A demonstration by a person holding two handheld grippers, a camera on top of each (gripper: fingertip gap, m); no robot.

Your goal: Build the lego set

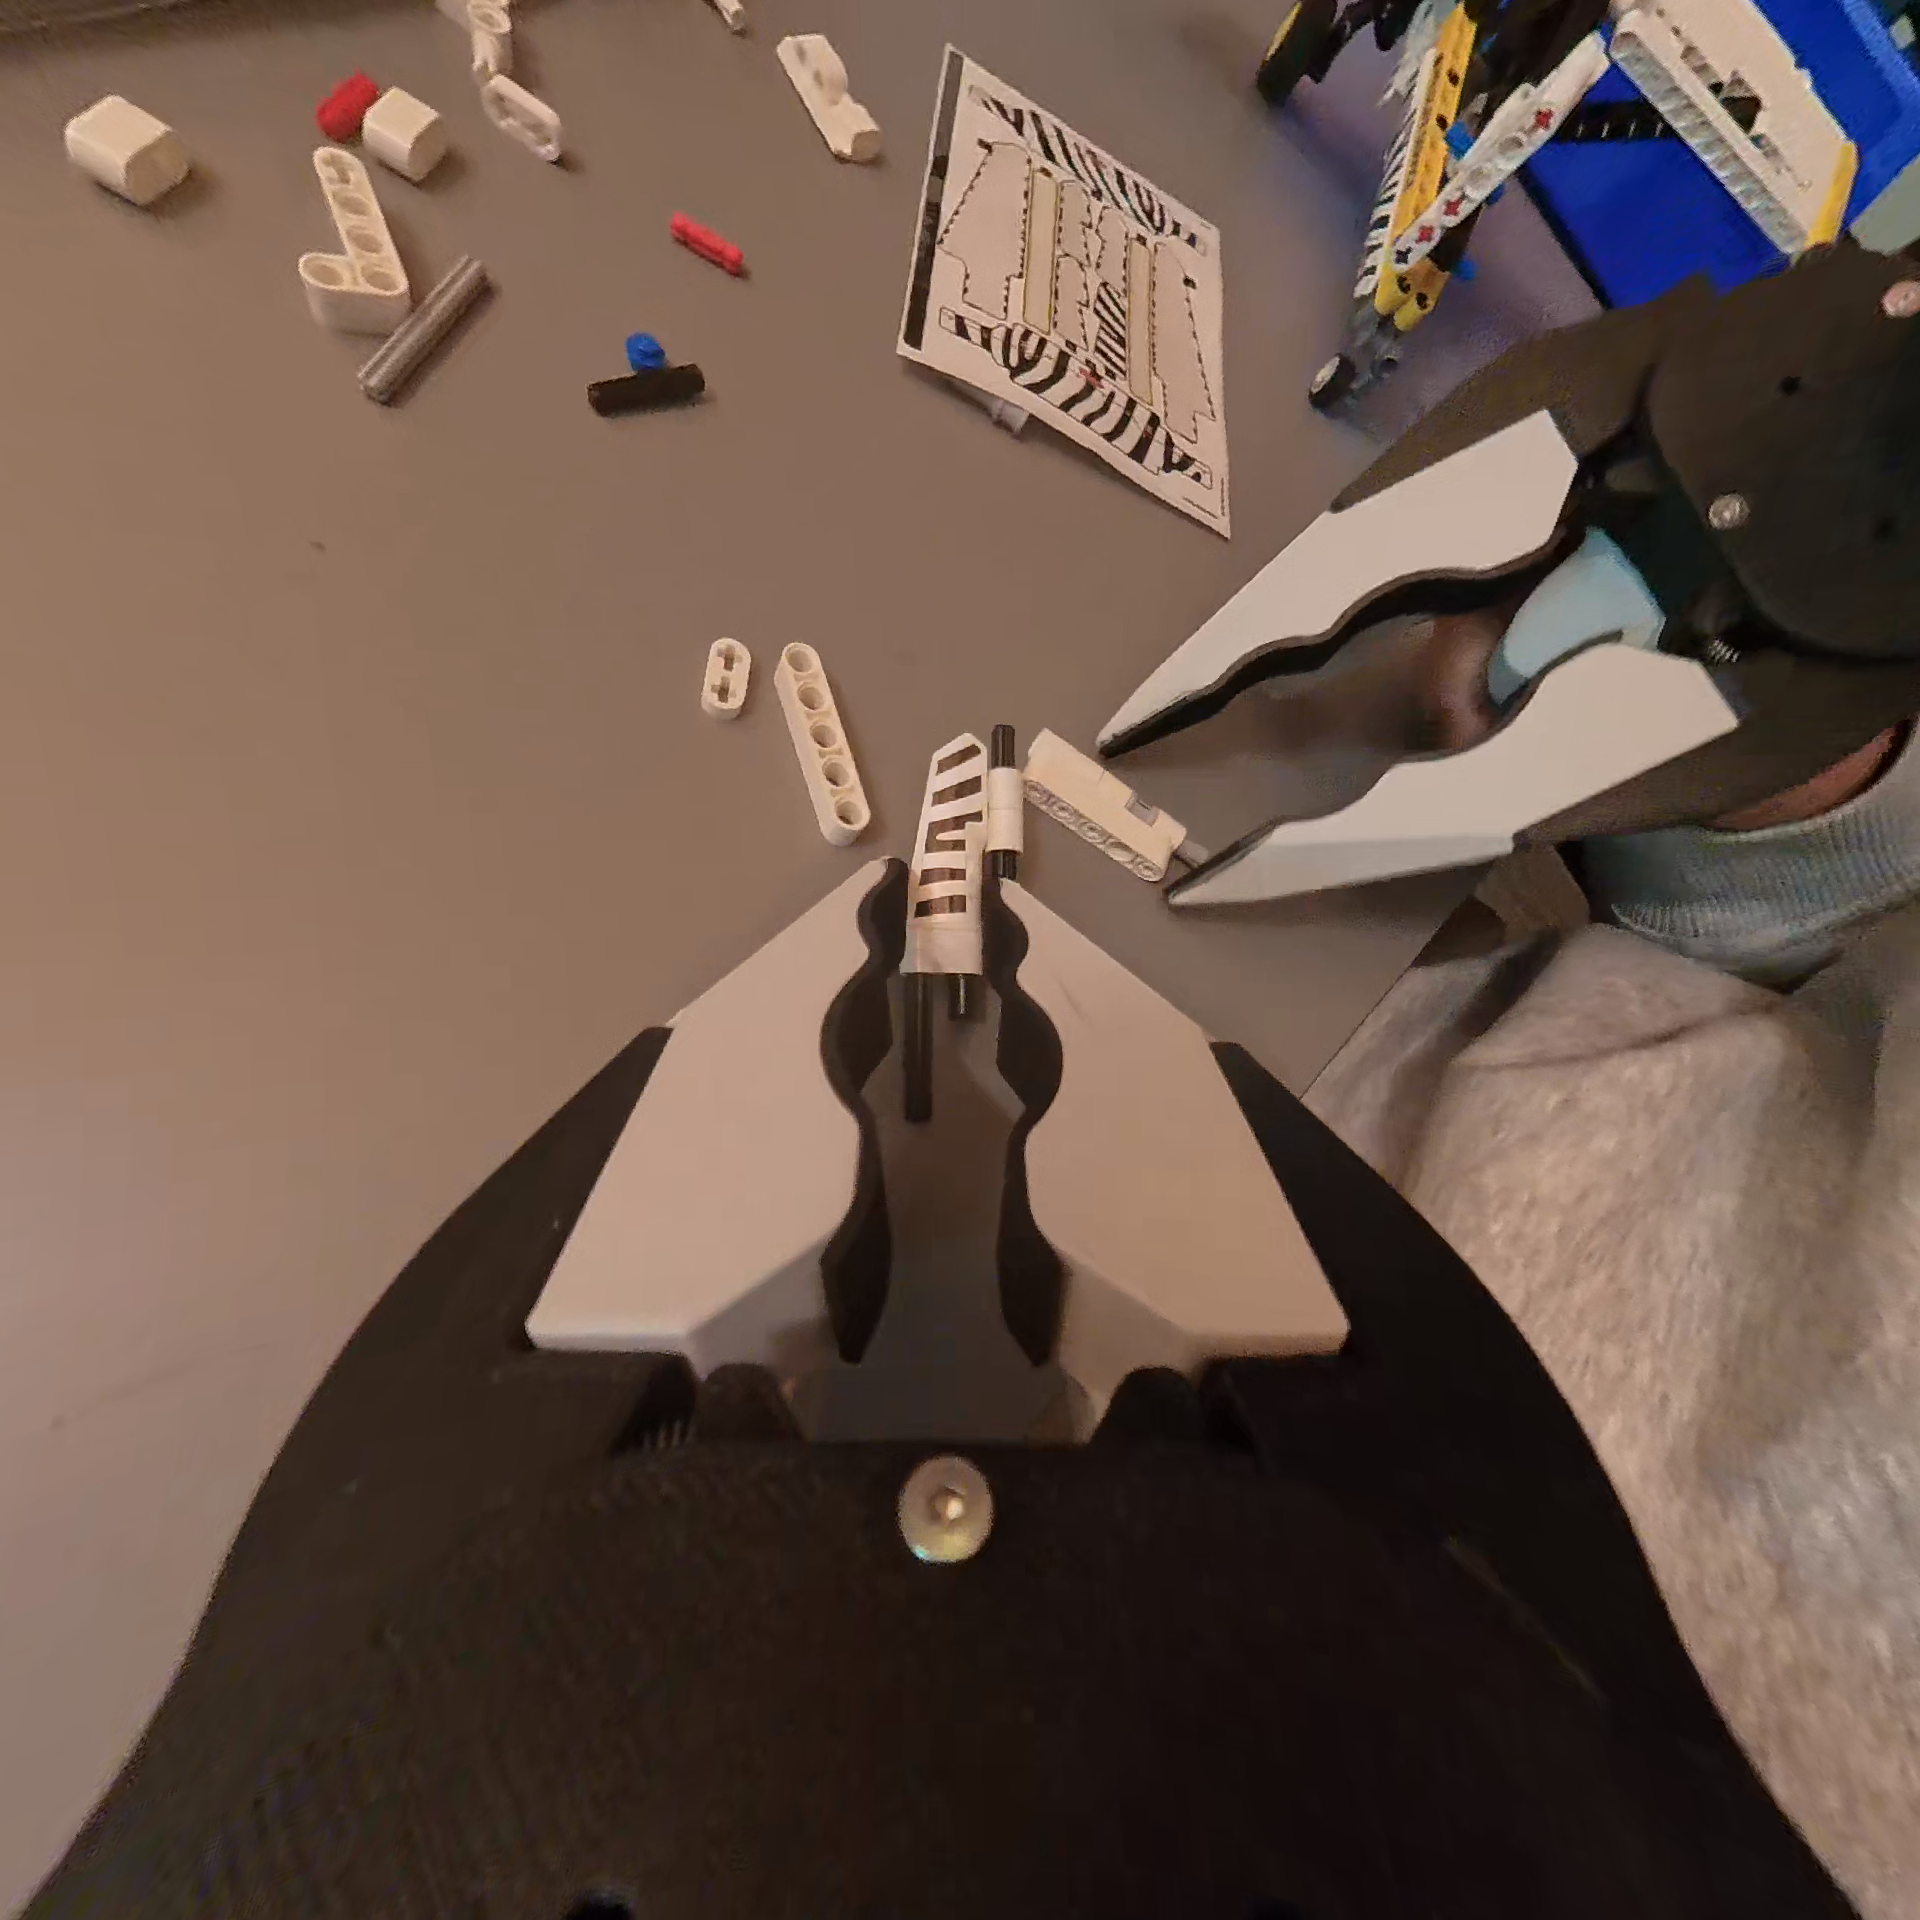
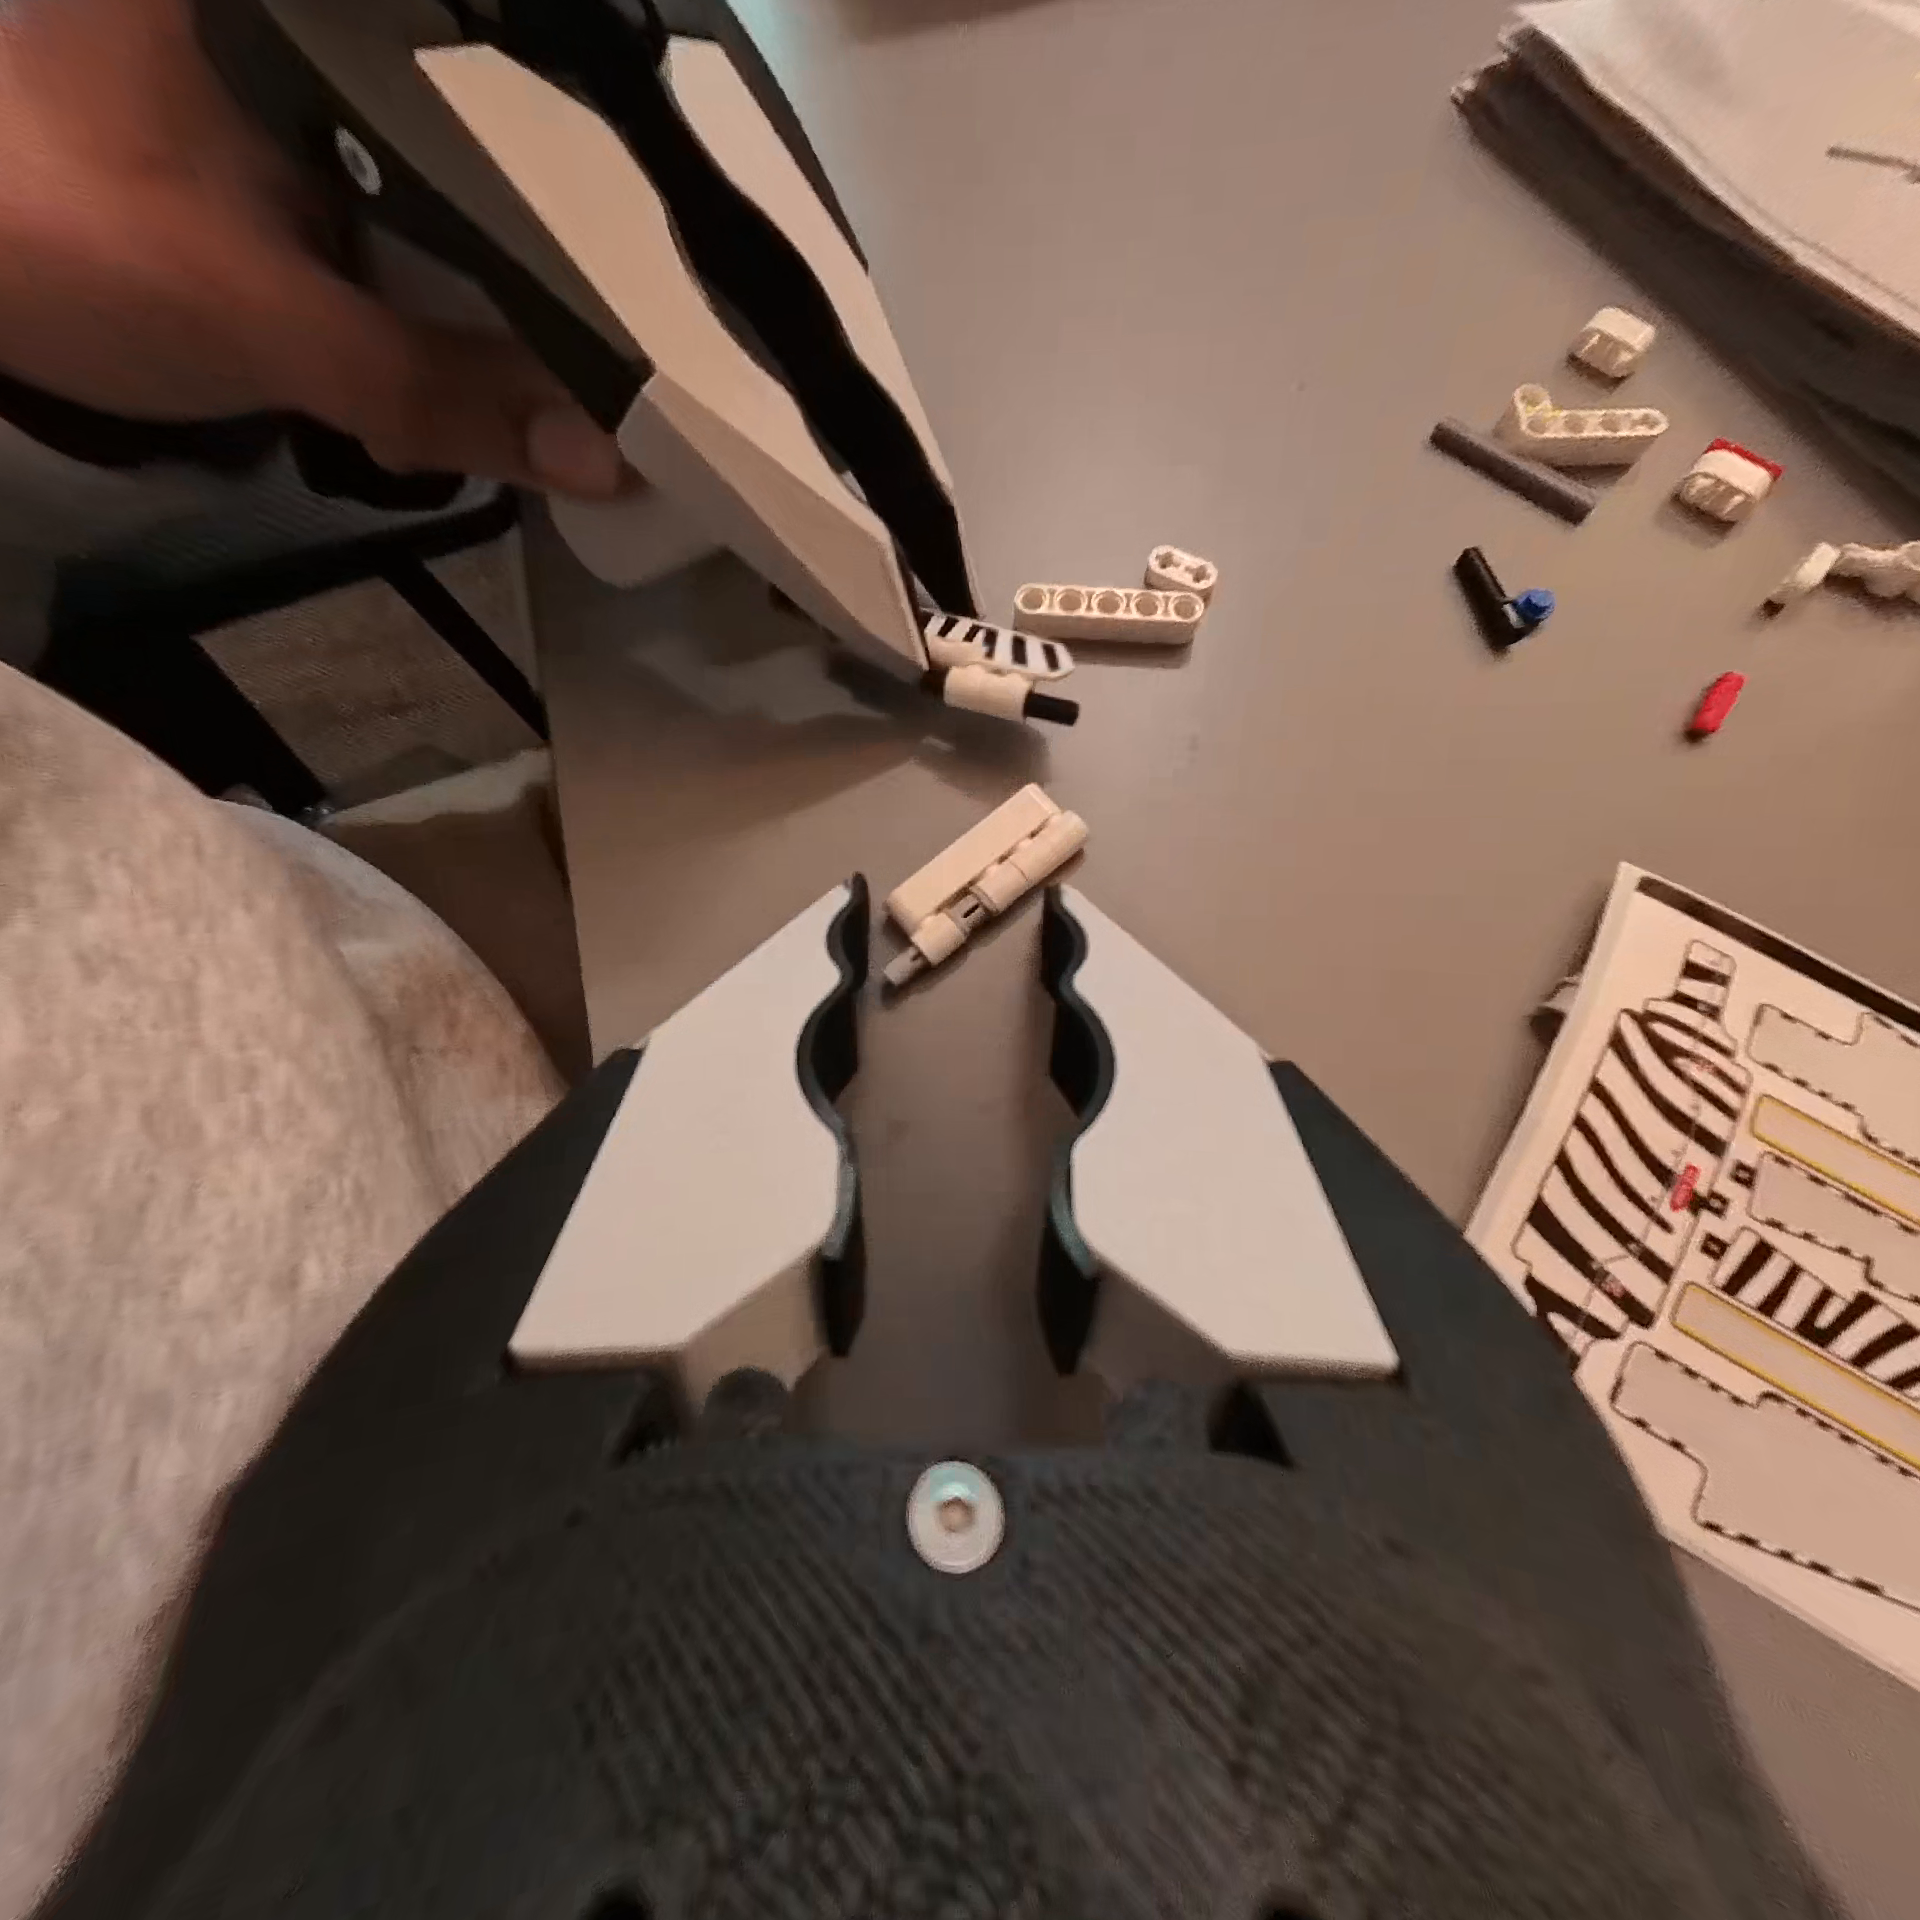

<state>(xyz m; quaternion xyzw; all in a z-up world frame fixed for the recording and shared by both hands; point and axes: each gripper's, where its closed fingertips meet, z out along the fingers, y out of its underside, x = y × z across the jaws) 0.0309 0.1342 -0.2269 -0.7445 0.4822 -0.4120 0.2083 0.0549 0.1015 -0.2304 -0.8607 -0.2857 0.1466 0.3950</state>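
My left gripper (image 1: pixel 948 883) is shut on a zebra-striped white panel piece (image 1: pixel 951 821) with black axles through it. A small white connector on a black axle (image 1: pixel 1004 805) sits at its right side. The held piece also shows in the right wrist view (image 2: pixel 997 639), low over the grey table (image 1: pixel 416 727). My right gripper (image 2: pixel 954 894) is open. A white beam assembly with a grey axle end (image 2: pixel 987 883) lies on the table just at its fingertips. In the left wrist view this assembly (image 1: pixel 1101 821) sits right of the striped piece, with the right gripper (image 1: pixel 1143 821) around its end.
A zebra sticker sheet (image 1: pixel 1070 301) lies beyond. A partly built blue, yellow and white model (image 1: pixel 1558 135) stands far right. A white five-hole beam (image 1: pixel 821 738), a short white link (image 1: pixel 725 677), an L-beam (image 1: pixel 348 244), a grey axle (image 1: pixel 426 327) and pins lie loose. The table edge (image 1: pixel 1382 997) is near. The left gripper's tips are roughly 5 cm from the right gripper's. From the left gripper's tips to the short white link (image 1: pixel 725 677) is close to 5 cm. My right wrist view (image 2: pixel 1182 565) looks at it from another angle.
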